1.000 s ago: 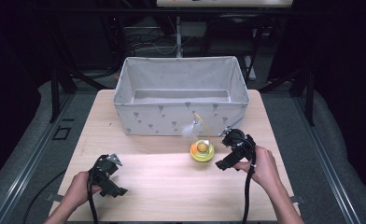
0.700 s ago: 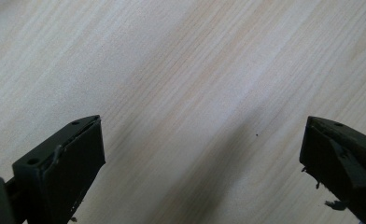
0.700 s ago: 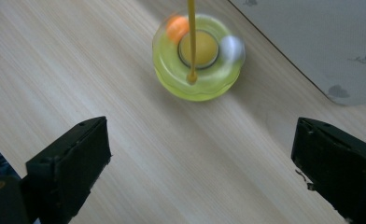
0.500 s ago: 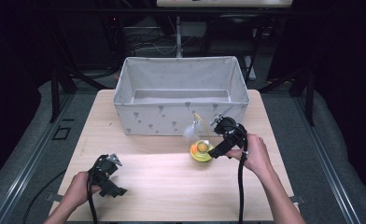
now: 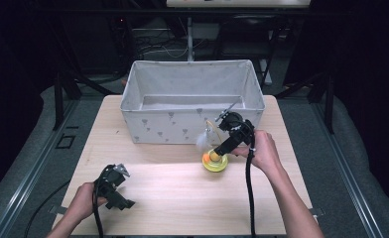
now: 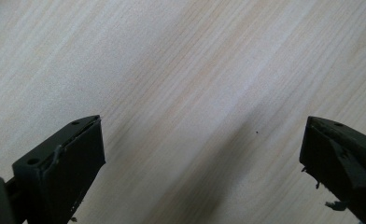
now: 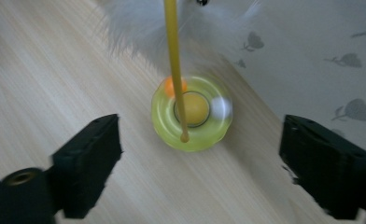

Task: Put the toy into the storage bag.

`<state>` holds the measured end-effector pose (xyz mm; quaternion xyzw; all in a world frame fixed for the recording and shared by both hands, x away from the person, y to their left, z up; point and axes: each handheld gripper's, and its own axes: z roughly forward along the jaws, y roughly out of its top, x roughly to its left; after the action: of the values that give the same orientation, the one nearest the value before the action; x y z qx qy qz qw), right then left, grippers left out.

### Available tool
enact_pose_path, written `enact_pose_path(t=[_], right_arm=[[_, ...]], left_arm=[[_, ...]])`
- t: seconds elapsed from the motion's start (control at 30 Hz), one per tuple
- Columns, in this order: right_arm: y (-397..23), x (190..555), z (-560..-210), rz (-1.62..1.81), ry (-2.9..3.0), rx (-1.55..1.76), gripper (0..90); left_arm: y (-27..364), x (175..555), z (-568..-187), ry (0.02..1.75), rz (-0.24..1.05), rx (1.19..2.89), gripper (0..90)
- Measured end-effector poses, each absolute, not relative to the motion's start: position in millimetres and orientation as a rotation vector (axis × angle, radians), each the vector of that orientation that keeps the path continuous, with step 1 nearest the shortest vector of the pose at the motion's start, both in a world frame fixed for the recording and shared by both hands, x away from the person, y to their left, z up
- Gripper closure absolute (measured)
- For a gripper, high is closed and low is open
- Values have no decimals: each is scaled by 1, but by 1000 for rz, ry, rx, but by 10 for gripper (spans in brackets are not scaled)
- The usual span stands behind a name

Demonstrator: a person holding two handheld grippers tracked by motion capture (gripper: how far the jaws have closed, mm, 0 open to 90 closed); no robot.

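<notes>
A yellow-green ring toy [image 5: 215,162] with an orange ball in its middle rests on the wooden table [image 5: 182,193], just in front of the fabric bin [image 5: 182,126]. A thin yellow stick [image 7: 174,56] rises from the toy [image 7: 192,113] to a white feather [image 5: 202,140]. My right gripper [image 5: 223,150] hovers over the toy, pointing down at it. Its jaws have just been closing but stand wide, the toy below and between them untouched [image 7: 200,127]. My left gripper [image 5: 121,200] rests open at the front left, with bare wood between its jaws [image 6: 202,126].
The grey-white bin with a small printed pattern [image 7: 321,46] stands open-topped at the back middle of the table. Dark floor and metal frame legs surround the table. A cable [image 5: 249,198] trails from the right gripper along the forearm.
The right gripper has moved left and up from beside the toy to above it, and its jaws have narrowed slightly. The left gripper has stayed put.
</notes>
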<state>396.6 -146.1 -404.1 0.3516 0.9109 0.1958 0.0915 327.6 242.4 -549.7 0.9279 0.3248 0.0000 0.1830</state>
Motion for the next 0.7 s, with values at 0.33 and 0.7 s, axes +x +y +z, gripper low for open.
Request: enact_pose_path(t=[0.33, 0.7], right_arm=[[-135, 400, -399, 539, 2741, 996, 481], [-125, 405, -398, 431, 2767, 971, 703]], left_arm=[[242, 327, -550, 915, -2, 2628, 1], [241, 327, -551, 917, -4, 2635, 2]])
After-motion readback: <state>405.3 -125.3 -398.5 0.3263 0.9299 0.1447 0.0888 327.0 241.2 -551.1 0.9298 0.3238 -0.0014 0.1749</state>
